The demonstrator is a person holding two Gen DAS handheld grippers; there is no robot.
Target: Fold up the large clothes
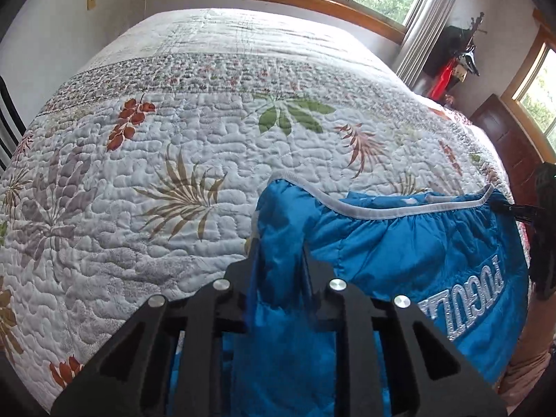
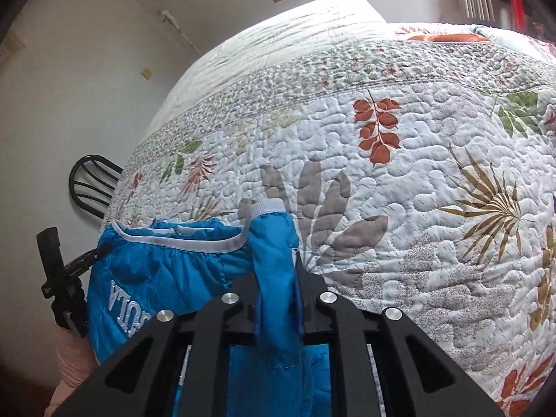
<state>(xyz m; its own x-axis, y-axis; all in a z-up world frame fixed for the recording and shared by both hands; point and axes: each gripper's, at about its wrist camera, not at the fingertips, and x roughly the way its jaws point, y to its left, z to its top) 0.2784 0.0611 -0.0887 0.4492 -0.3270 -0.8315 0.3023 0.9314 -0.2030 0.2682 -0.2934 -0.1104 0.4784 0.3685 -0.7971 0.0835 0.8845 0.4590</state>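
Note:
A blue padded garment with white trim and white embroidered letters hangs between my two grippers above the quilted bed. In the left wrist view my left gripper is shut on a bunched blue fold of it, and the right gripper pinches the trimmed edge at the far right. The right wrist view shows my right gripper shut on a blue fold of the garment below a white cuff. There the left gripper holds the garment's left edge.
The white leaf-patterned quilt covers the whole bed. A black metal chair stands at one side, and a dark wooden piece at the other. Windows and a curtain lie beyond. A pink sleeve shows behind the left gripper.

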